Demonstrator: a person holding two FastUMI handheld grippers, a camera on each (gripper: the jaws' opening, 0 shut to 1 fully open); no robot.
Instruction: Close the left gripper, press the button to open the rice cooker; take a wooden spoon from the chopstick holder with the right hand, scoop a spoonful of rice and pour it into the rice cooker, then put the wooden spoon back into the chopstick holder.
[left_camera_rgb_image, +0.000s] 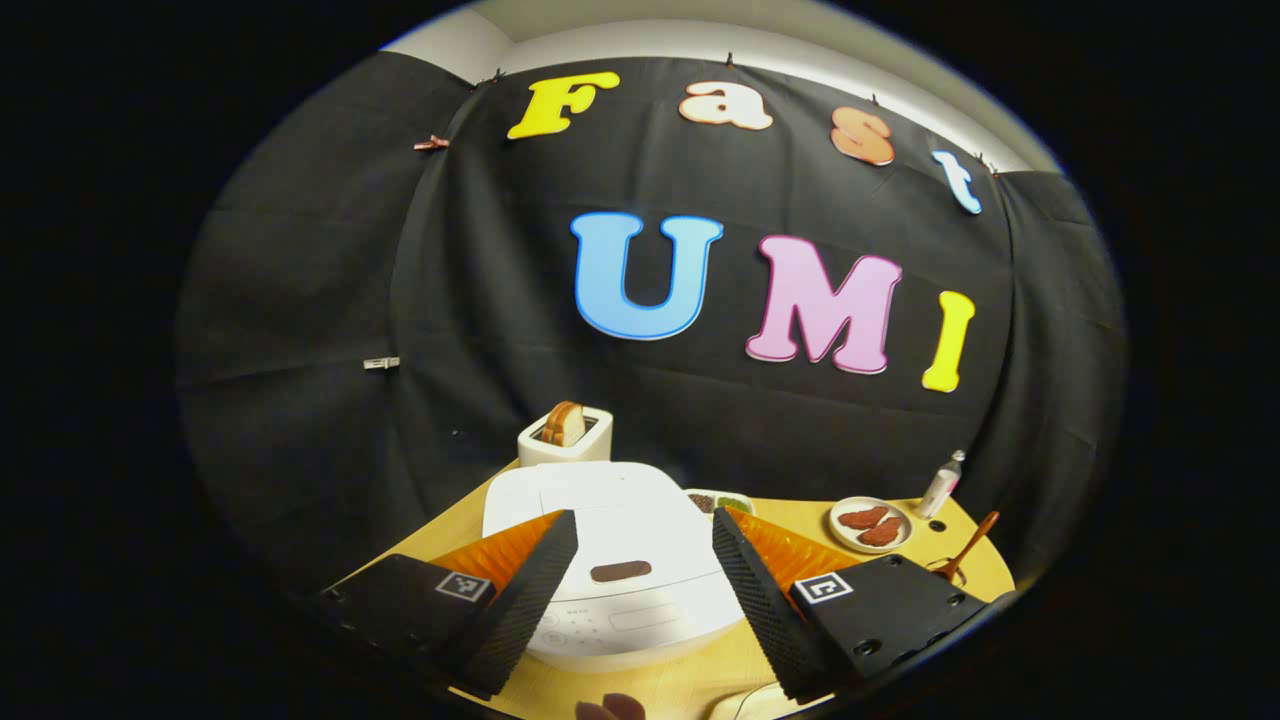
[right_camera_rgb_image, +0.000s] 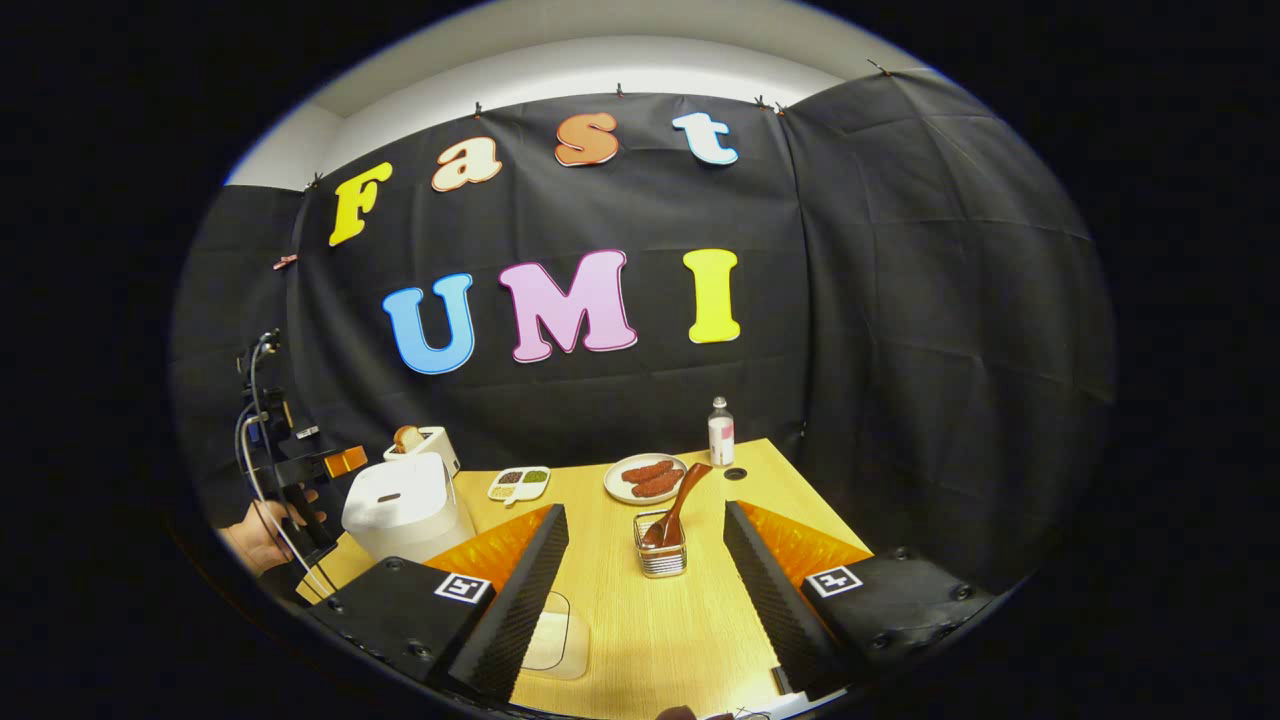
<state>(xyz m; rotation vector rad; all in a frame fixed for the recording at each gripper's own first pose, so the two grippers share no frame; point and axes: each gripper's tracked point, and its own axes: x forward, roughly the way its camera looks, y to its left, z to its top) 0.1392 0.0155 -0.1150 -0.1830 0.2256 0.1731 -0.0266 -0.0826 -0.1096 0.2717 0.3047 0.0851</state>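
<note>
The white rice cooker (left_camera_rgb_image: 620, 560) stands shut on the wooden table, its brown button (left_camera_rgb_image: 620, 571) facing me on the lid's front. My left gripper (left_camera_rgb_image: 645, 520) hovers just above and in front of it, open, one finger on each side of the lid. In the right gripper view the cooker (right_camera_rgb_image: 405, 505) is at the left, with a hand holding the left gripper (right_camera_rgb_image: 300, 470) beside it. My right gripper (right_camera_rgb_image: 645, 515) is open and holds nothing. Between and beyond its fingers stands the wire chopstick holder (right_camera_rgb_image: 661, 560), with the wooden spoon (right_camera_rgb_image: 680, 503) leaning in it.
A toaster (left_camera_rgb_image: 565, 435) with bread stands behind the cooker. A divided dish of grains (right_camera_rgb_image: 520, 483), a plate of sausages (right_camera_rgb_image: 648, 478) and a small bottle (right_camera_rgb_image: 720, 431) line the table's back. A clear container (right_camera_rgb_image: 555, 630) lies near the front edge under my right gripper's left finger.
</note>
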